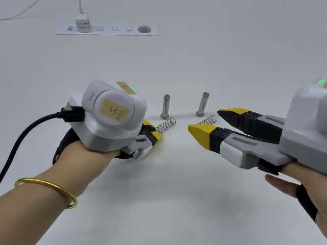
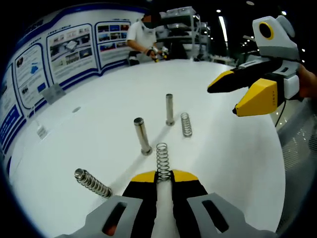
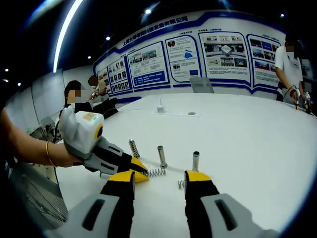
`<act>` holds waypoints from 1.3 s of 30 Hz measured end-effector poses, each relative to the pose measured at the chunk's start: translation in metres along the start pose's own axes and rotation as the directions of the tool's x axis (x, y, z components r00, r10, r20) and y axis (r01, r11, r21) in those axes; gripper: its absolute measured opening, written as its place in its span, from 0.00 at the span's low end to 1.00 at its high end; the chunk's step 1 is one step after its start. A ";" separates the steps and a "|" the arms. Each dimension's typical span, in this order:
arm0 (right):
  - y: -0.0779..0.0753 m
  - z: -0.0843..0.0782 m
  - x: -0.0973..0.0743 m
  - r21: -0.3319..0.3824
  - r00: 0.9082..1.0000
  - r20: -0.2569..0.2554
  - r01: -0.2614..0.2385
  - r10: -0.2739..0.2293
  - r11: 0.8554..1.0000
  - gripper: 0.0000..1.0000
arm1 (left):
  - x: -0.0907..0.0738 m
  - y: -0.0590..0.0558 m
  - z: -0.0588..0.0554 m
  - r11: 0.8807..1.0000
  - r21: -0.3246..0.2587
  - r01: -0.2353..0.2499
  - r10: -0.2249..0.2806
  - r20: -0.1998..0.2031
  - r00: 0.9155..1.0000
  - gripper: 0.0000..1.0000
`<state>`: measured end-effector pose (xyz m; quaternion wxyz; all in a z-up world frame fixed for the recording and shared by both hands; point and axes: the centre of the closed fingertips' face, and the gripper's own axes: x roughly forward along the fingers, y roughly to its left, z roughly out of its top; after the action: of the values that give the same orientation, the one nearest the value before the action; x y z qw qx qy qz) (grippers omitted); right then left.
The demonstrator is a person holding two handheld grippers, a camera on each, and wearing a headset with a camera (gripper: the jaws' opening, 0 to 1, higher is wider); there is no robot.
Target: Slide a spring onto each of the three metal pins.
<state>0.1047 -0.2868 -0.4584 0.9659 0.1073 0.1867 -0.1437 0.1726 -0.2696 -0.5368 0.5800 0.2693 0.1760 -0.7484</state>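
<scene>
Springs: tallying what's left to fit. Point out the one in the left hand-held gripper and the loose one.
Held spring [image 2: 162,156], left gripper view, middle coils.
Loose spring [image 2: 186,124], left gripper view, middle coils.

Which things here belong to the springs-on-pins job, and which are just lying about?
Job: left gripper, held spring, right gripper, loose spring, near bare pin, far bare pin, pin wearing a spring.
Lying about: power strip, charger.
</scene>
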 end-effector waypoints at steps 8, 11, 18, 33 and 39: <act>0.004 0.007 0.001 0.029 1.000 0.017 -0.019 0.019 0.999 0.42 | -0.017 0.000 0.011 0.992 -0.129 -0.009 0.019 0.077 0.997 0.10; 0.006 0.013 0.002 0.064 0.999 0.035 -0.035 0.033 0.997 0.42 | -0.027 -0.002 0.017 0.987 -0.158 -0.008 0.026 0.112 0.993 0.10; 0.012 0.025 0.007 0.129 0.995 0.072 -0.074 0.065 0.989 0.42 | -0.046 -0.012 0.026 0.976 -0.218 0.029 0.008 0.170 0.985 0.10; 0.030 0.037 0.017 0.282 0.986 0.108 -0.154 0.128 0.947 0.37 | -0.080 -0.024 0.048 0.962 -0.270 0.052 0.027 0.279 0.960 0.10; 0.040 0.038 0.020 0.344 0.979 0.104 -0.198 0.173 0.918 0.30 | -0.086 -0.028 0.053 0.961 -0.272 0.046 0.041 0.308 0.950 0.10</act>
<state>0.1477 -0.2637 -0.4254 0.9463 0.2907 0.1122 -0.0864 0.1504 -0.2258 -0.4440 0.6313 0.0643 0.1855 -0.7502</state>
